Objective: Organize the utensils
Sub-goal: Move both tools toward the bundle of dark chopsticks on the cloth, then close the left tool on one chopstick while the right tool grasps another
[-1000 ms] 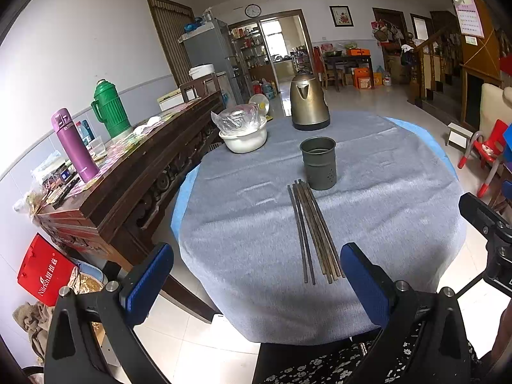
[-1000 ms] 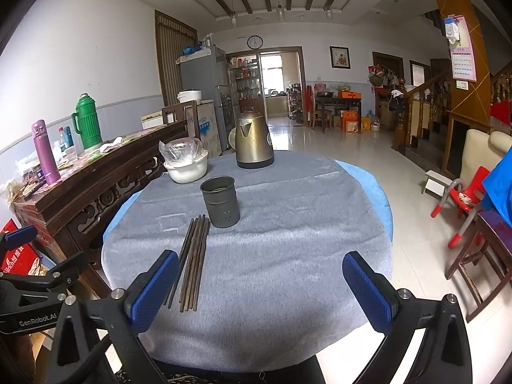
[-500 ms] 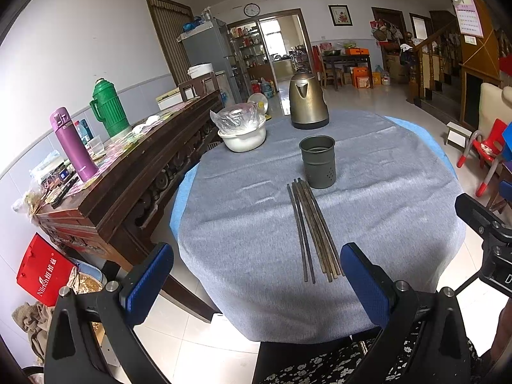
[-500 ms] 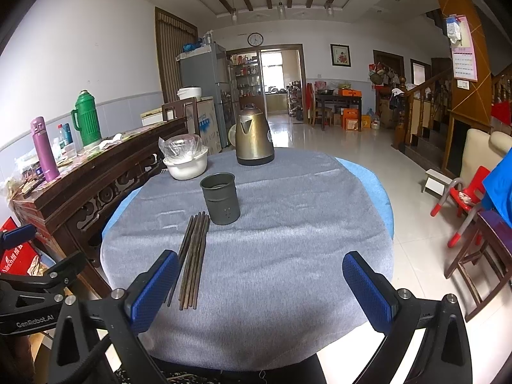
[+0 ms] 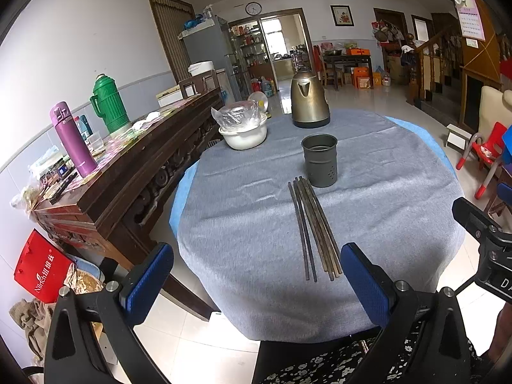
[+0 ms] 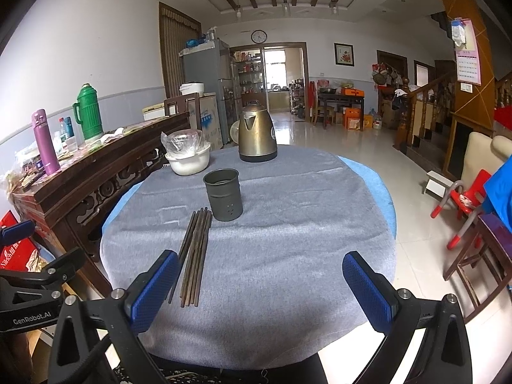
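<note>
Item: bundle of dark wooden chopsticks, lying flat on the grey-clothed round tabletop, far tips just beside the grey perforated metal holder cup. Cup upright, appears empty.
Left gripper: fingers wide apart, holding nothing.
Right gripper: likewise.
Status: nothing stowed; all chopsticks remain to be placed.

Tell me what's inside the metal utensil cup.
The metal utensil cup shows only bare inner wall near its rim; no chopsticks stand in it. They lie on the cloth beside it. Its bottom is hidden.
</note>
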The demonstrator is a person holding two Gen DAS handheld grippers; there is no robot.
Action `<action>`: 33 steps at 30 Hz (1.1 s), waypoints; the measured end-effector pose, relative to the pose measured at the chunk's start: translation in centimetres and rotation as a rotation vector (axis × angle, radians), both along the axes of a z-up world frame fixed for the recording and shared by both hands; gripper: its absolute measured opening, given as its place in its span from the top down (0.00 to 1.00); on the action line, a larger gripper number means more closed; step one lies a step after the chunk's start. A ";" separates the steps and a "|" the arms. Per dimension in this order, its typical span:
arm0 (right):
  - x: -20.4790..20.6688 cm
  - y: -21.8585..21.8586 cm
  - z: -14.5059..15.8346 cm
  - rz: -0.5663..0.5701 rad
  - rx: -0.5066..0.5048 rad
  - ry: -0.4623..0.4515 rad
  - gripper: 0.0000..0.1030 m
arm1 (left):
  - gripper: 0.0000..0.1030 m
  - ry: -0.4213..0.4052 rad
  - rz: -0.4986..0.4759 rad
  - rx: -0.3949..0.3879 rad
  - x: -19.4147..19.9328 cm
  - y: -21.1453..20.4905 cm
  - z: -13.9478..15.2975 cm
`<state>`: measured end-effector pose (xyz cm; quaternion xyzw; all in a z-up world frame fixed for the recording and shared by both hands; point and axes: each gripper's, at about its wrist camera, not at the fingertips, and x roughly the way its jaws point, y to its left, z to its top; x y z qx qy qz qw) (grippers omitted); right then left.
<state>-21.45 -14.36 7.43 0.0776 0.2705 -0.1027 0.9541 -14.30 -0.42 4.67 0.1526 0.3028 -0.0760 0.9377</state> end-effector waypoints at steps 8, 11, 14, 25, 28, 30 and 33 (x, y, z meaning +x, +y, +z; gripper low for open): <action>0.4 0.6 -0.2 0.011 -0.009 0.018 0.00 | 0.00 0.011 0.007 -0.019 0.3 0.9 -0.4; 1.0 0.8 -0.2 0.023 -0.006 0.026 0.00 | 0.00 0.020 0.008 -0.021 0.6 1.1 -0.6; 2.4 0.8 -0.2 0.036 -0.005 0.038 0.00 | 0.00 0.031 0.013 -0.026 1.3 1.5 -0.8; 10.6 0.1 -1.7 0.107 0.068 0.148 0.00 | 0.00 0.122 0.049 -0.045 5.9 2.8 -3.2; 13.4 -0.5 -3.2 0.123 0.124 0.191 0.00 | 0.00 0.154 0.061 -0.045 7.9 3.0 -4.2; 15.2 -0.9 -4.3 0.139 0.177 0.221 0.00 | 0.00 0.176 0.065 -0.050 9.4 3.0 -5.0; 17.8 -1.7 -5.9 0.160 0.269 0.256 0.02 | 0.00 0.235 0.050 -0.081 11.9 3.1 -6.4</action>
